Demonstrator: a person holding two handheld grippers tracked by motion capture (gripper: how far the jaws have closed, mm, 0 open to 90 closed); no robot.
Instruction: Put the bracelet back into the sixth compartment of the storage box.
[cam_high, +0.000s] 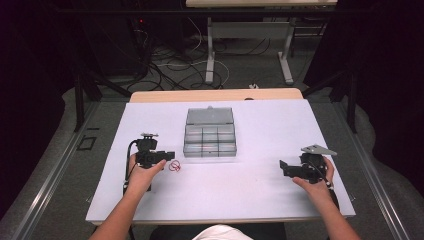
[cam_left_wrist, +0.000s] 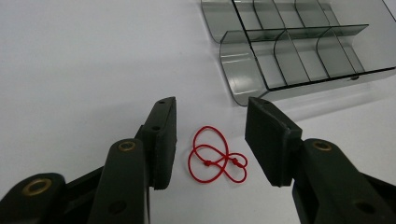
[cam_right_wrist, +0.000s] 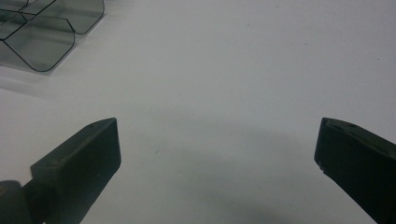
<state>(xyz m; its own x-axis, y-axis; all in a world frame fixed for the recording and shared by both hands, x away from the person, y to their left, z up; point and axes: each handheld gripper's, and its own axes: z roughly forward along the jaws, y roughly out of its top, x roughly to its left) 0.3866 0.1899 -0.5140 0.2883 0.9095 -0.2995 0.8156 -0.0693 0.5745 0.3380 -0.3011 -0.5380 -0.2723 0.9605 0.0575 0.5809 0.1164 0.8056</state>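
Black hand-held gripper (cam_left_wrist: 210, 140) with brass-ringed screws, black cable, seemingly matte pads.

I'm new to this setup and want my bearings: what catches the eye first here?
The red elastic loops stand out on the white table, lying between the open jaws of the left gripper, untouched. Just beyond sits a clear compartment box with its lid open. The right gripper rests open, far to the right.

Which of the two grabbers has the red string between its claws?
The left gripper, beside the clear compartment box. The red elastic loops lie on the white table between its jaws, untouched. The right gripper has bare table between its wide jaws.
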